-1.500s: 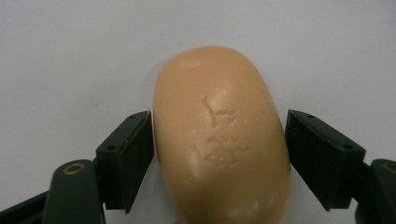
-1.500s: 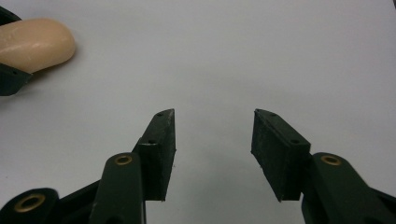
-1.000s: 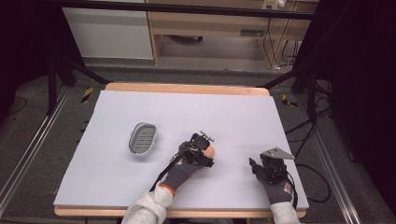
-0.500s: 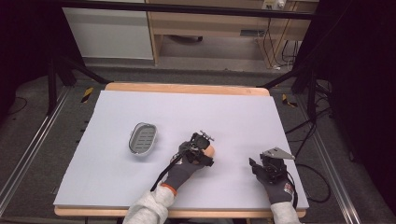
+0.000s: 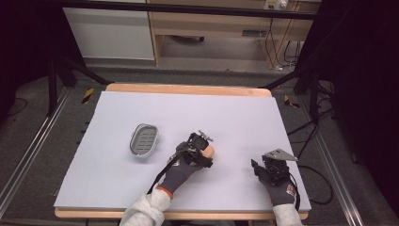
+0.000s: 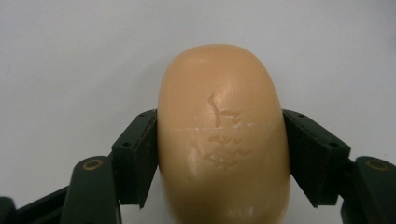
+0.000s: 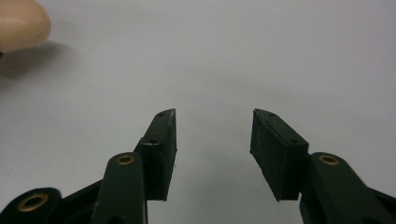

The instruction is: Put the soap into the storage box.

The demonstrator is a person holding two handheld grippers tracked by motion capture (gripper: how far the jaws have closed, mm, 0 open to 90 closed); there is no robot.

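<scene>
The left hand-held gripper (image 6: 219, 158) is clamping the soap (image 6: 223, 135) across its short sides near mid-desk (image 5: 117, 179), long axis pointing away from it; the dish (image 5: 144, 140) is lying to its left. The right hand-held gripper (image 7: 212, 154) is resting half-open and empty.

Beyond my table (image 5: 188, 101): grey floor (image 5: 37, 113), wooden shelf unit (image 5: 211, 28), white cabinet (image 5: 110, 33), black frame legs (image 5: 51, 84), cables (image 5: 273, 42) at right. Dark surroundings.

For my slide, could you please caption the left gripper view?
Left gripper with both jaws closed on a tan soap bar above the white table.
</scene>
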